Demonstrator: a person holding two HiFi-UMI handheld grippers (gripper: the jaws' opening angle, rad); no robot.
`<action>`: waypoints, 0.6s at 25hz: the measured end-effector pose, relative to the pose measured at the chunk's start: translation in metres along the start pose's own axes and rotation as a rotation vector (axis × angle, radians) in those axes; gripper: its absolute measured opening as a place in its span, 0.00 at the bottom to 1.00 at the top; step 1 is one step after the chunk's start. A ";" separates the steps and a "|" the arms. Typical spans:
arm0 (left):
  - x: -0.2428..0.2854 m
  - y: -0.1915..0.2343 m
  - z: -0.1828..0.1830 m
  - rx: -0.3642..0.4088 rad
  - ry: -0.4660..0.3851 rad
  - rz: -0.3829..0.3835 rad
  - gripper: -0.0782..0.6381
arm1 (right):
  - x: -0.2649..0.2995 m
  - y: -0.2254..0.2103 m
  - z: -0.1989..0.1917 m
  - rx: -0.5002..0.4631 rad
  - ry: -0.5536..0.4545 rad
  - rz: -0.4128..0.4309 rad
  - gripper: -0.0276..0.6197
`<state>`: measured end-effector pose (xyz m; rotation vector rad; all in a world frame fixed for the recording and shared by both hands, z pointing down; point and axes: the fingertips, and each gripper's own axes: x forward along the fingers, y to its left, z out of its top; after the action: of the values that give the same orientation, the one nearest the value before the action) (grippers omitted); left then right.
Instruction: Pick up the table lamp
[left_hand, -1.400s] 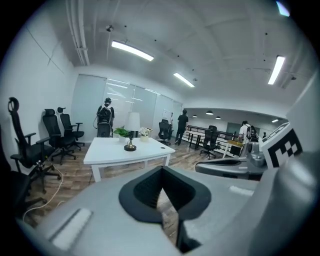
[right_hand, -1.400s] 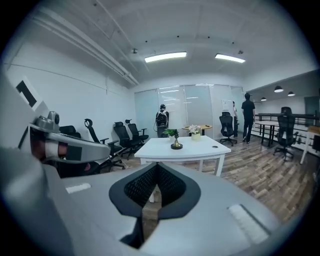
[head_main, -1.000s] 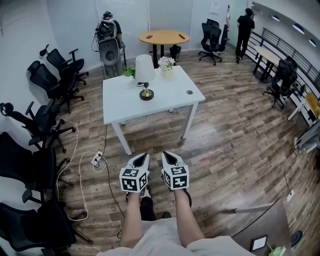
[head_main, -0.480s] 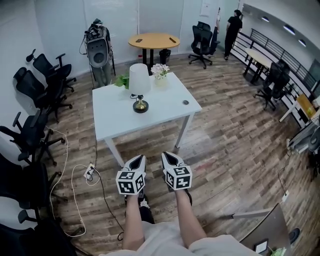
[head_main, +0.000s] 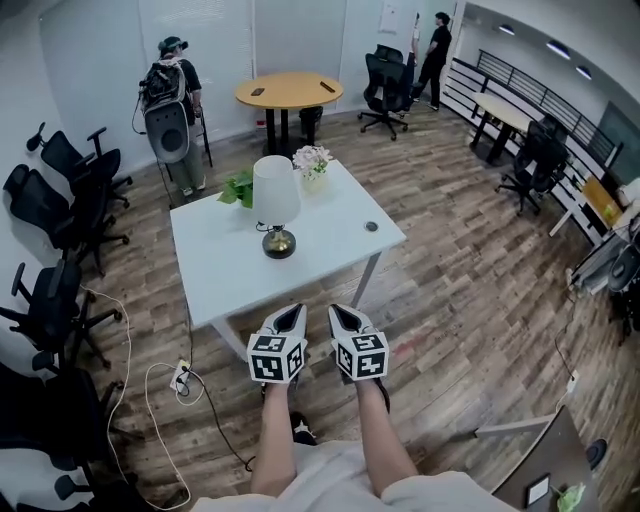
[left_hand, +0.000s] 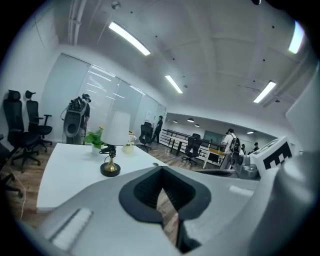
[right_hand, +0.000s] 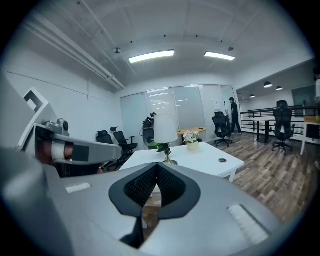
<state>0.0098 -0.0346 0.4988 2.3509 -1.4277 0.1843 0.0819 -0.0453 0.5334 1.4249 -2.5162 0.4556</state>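
The table lamp, with a white shade and a brass foot on a dark round base, stands upright on the white table, left of its middle. Both grippers are held side by side just in front of the table's near edge, well short of the lamp. My left gripper is shut with nothing in it, and so is my right gripper. From the left gripper, the left gripper view shows the lamp ahead to the left. The right gripper view has the lamp straight ahead of the right gripper.
A vase of flowers, a green plant and a small round fitting share the table. Black office chairs line the left wall. A cable with a power strip lies on the floor. A person stands beyond, near a round wooden table.
The table and lamp have come nearer as I walked forward. Both grippers kept side by side and now reach the table's near edge. The person at the back left has turned.
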 end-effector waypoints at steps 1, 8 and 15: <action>0.007 0.001 0.002 0.010 0.008 -0.016 0.11 | 0.006 -0.003 0.002 0.007 0.001 -0.012 0.08; 0.019 0.048 0.000 -0.021 0.034 -0.026 0.11 | 0.042 -0.003 -0.008 0.018 0.041 -0.045 0.08; 0.030 0.075 -0.005 -0.030 0.054 -0.018 0.11 | 0.068 -0.006 -0.014 0.025 0.057 -0.050 0.08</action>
<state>-0.0417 -0.0882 0.5318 2.3161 -1.3743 0.2185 0.0535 -0.0969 0.5700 1.4597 -2.4327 0.5128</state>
